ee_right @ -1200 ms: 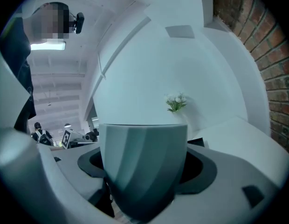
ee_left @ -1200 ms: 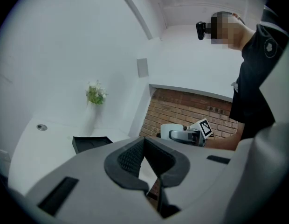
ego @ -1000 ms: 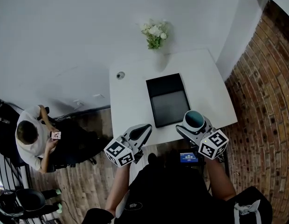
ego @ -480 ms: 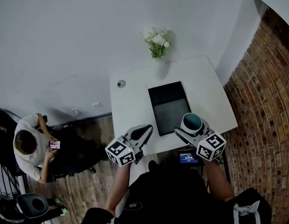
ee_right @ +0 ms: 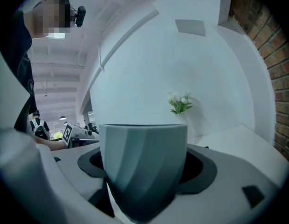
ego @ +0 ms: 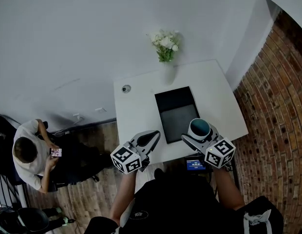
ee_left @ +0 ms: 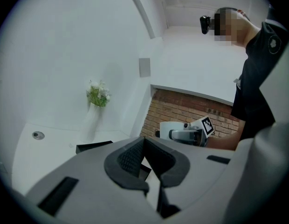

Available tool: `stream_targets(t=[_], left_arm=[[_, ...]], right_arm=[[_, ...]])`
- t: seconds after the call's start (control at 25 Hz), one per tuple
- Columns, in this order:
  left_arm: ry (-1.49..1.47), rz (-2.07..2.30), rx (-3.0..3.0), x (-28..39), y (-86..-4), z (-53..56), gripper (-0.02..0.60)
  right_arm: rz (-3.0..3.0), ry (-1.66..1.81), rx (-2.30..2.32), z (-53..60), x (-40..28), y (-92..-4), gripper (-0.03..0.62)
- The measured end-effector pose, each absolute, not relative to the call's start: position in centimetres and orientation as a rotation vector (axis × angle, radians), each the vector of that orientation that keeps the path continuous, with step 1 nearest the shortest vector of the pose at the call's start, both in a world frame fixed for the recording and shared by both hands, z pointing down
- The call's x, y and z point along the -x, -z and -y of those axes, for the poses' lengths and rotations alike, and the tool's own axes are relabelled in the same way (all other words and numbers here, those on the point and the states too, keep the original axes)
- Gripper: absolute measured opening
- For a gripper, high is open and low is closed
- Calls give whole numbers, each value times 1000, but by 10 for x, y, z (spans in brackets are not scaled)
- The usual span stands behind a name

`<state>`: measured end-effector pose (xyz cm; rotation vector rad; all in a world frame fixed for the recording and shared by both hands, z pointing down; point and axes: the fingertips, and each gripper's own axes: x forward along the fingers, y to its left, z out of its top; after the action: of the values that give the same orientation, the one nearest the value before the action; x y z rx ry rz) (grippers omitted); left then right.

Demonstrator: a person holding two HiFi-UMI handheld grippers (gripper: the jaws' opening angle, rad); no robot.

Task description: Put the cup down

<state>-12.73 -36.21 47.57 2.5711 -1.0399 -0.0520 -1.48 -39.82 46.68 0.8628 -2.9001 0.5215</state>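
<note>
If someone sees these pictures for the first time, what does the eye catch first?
First the grey-blue cup, held upright in the right gripper over the near part of the white table. Next come the black tray in the table's middle and the white flowers at its far edge. The left gripper is shut and empty beside it.

A loft-style office or studio: red brick wall point(ego: 273, 111), wooden plank floor point(ego: 92, 195), small white worktop point(ego: 136, 112) bearing white flowers point(ego: 163, 40), a person point(ego: 28, 152) seated nearby.
</note>
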Motion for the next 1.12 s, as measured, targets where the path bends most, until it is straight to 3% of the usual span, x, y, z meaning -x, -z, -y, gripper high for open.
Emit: stream_targets(t=[1.12], left_arm=[[97,1051,-2544,120,-474,380,8]], right_arm=[[2885,-603,-765,423,31,-498,402]])
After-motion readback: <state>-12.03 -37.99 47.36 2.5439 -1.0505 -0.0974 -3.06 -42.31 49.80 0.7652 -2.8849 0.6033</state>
